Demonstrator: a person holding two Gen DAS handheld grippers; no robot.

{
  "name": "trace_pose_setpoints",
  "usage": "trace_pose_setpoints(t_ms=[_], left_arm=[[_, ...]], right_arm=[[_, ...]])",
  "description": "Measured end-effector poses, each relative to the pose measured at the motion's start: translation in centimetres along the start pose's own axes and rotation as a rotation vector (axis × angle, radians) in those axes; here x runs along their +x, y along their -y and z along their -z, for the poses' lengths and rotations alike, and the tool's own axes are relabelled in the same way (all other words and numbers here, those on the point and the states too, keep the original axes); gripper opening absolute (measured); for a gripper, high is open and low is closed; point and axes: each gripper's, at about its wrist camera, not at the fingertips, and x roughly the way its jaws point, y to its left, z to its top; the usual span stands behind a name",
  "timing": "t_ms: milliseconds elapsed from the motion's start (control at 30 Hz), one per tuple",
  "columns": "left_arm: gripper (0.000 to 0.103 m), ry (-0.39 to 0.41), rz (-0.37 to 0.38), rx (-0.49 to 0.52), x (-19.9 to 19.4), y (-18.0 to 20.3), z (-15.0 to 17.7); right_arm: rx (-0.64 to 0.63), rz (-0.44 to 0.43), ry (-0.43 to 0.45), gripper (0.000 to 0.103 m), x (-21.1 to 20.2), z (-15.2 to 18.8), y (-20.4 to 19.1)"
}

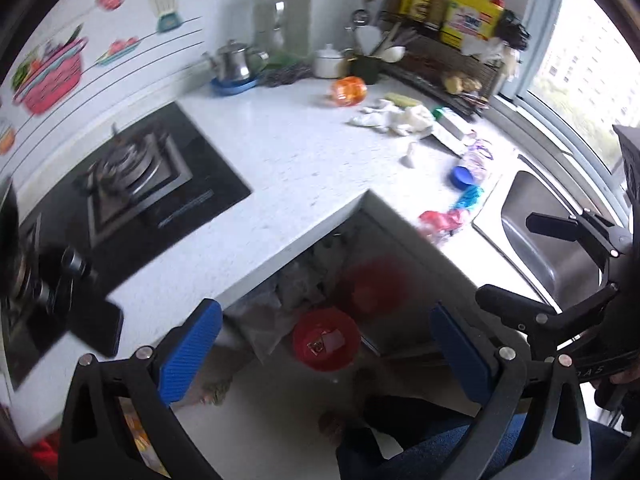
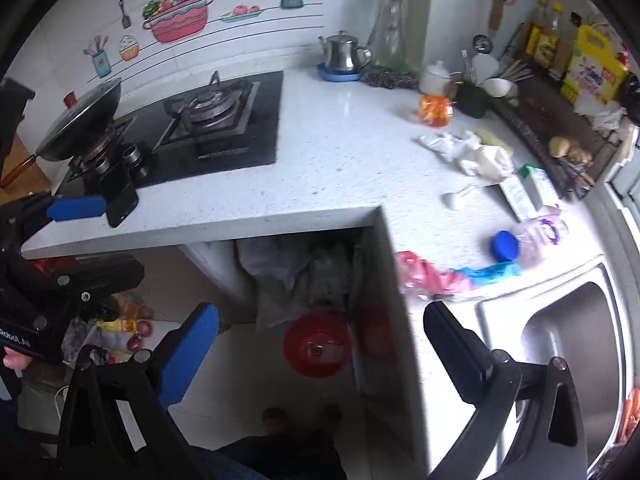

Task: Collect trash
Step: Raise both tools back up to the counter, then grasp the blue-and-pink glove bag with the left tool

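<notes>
We find both grippers held above the inner corner of an L-shaped white tabletop (image 2: 320, 160), neither touching anything. The left gripper (image 1: 324, 356) has its jaws spread wide and empty; the right gripper (image 2: 320, 356) likewise, jaws spread and empty.

The trash lies on the tabletop arm beside the sink (image 2: 568, 344). We note a crumpled white cloth or paper (image 2: 468, 152), a white carton (image 2: 528, 192) lying flat just beside it, a small white scrap (image 2: 452, 200), a clear bag with purple print (image 2: 540, 232), a blue lid (image 2: 505, 245) touching that bag, and pink (image 2: 424, 276) and blue (image 2: 492, 270) plastic bags near the sink's edge. An orange wrapper (image 2: 435, 109) lies further back, near a dark cup (image 2: 474, 100).

On the floor below the corner stands a red bin (image 2: 318, 346) holding a little waste. A black hob (image 2: 208, 128) occupies the left arm of the tabletop, with a phone (image 2: 122, 200) at its front edge.
</notes>
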Motion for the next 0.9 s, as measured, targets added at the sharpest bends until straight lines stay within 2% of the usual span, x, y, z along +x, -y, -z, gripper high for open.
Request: trace_pose_setpoints(t_ms=[100, 167, 300, 433, 700, 900], left_arm=[[0.103, -0.023, 0.13, 0.028, 1.0, 1.8, -1.7], [0.103, -0.04, 0.174, 0.017, 2.0, 2.7, -2.8], [0.103, -0.069, 0.176, 0.056, 4.2, 5.3, -5.3], [0.103, -0.086, 0.129, 0.199, 6.4, 8.4, -7.8], [0.103, -0.169, 0.187, 0.319, 13.6, 12.6, -12.5], [0.103, -0.265, 0.246, 0.403, 18.2, 15.4, -12.6]], right_arm=[[0.066, 0.035, -0.017, 0.102, -0.6, -0.5, 1.8], [0.131, 0.046, -0.005, 0.102, -1.0, -0.6, 3.6], [0.159, 0.111, -0.007, 0.102, -1.0, -0.5, 6.1], [0.19, 0.162, -0.018, 0.102, -0.5, -0.3, 9.4], [0.323, 0.186, -0.056, 0.102, 1.8, -0.9, 16.5], [0.384, 0.193, -0.098, 0.102, 3.5, -0.5, 20.1]])
